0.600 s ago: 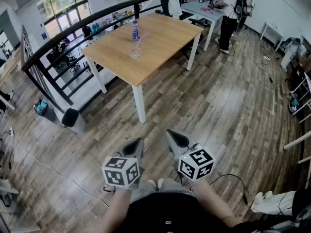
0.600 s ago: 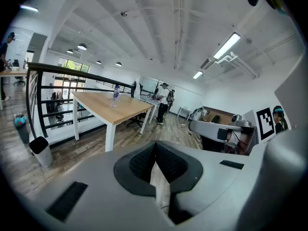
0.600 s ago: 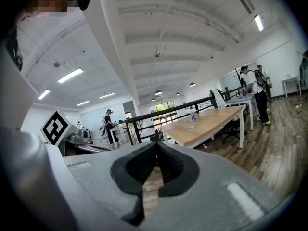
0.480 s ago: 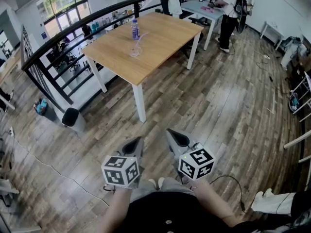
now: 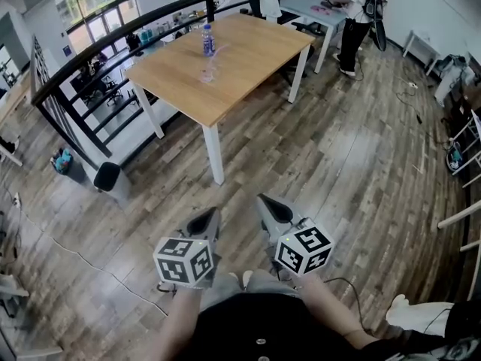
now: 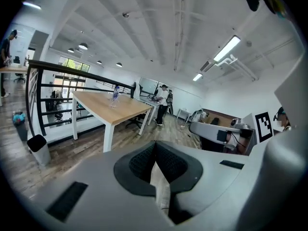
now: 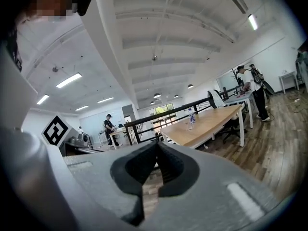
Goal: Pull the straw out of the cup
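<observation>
A clear cup (image 5: 207, 73) with a pale straw (image 5: 216, 54) stands far off on a wooden table (image 5: 240, 66), next to a water bottle (image 5: 207, 40). Both grippers hang close to my body over the wood floor, well short of the table. My left gripper (image 5: 206, 221) is shut with nothing in it, its pads meeting in the left gripper view (image 6: 155, 154). My right gripper (image 5: 272, 210) is shut and empty too, its tips touching in the right gripper view (image 7: 157, 150). The bottle (image 7: 191, 114) and the table (image 6: 108, 110) appear small in the two gripper views.
A black railing (image 5: 90, 70) runs behind the table. A black bin (image 5: 107, 177) stands left of the table's near leg. A person (image 5: 353, 13) stands at a white table at the back. Cables (image 5: 68, 250) trail over the floor at left.
The head view has shifted a little toward the table, which now sits higher in the frame. Both grippers stay shut in front of my body.
</observation>
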`<state>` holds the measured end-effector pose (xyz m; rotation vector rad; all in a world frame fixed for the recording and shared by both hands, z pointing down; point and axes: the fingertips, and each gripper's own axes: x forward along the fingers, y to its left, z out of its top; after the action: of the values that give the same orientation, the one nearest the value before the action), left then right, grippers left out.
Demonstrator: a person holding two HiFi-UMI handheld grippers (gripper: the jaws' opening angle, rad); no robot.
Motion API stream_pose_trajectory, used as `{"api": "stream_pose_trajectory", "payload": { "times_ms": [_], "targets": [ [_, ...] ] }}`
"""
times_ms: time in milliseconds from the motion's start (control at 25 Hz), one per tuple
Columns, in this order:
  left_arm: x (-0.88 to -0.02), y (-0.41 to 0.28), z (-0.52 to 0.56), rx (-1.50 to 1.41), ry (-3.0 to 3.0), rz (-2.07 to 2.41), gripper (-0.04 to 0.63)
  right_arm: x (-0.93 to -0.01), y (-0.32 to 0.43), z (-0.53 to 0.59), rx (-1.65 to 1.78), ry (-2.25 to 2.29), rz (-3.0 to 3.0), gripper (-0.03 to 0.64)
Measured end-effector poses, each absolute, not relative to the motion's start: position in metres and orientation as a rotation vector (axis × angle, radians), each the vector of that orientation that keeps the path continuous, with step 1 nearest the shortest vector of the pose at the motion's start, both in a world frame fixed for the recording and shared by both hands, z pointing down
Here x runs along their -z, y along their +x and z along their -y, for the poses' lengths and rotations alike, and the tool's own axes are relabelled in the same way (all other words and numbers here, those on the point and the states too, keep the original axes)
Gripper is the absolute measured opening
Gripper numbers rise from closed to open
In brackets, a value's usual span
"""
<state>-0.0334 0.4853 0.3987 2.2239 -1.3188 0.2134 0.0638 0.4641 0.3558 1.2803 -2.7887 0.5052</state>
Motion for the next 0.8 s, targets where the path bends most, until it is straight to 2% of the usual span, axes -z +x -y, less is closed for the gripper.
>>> {"api": "stream_pose_trajectory", "payload": {
  "times_ms": [360,800],
  "targets": [
    [-0.404,-0.003,-0.475,-0.107,2.210,1.304,0.017,-0.360,0.088,-0.441,-0.434,1.183,2.805,-0.002],
    [-0.419,0.014,-0.429,-0.117,2.197,1.236,0.017,-0.398,0.091,-0.407,-0.559,1.135,2.761,-0.002]
  ]
}}
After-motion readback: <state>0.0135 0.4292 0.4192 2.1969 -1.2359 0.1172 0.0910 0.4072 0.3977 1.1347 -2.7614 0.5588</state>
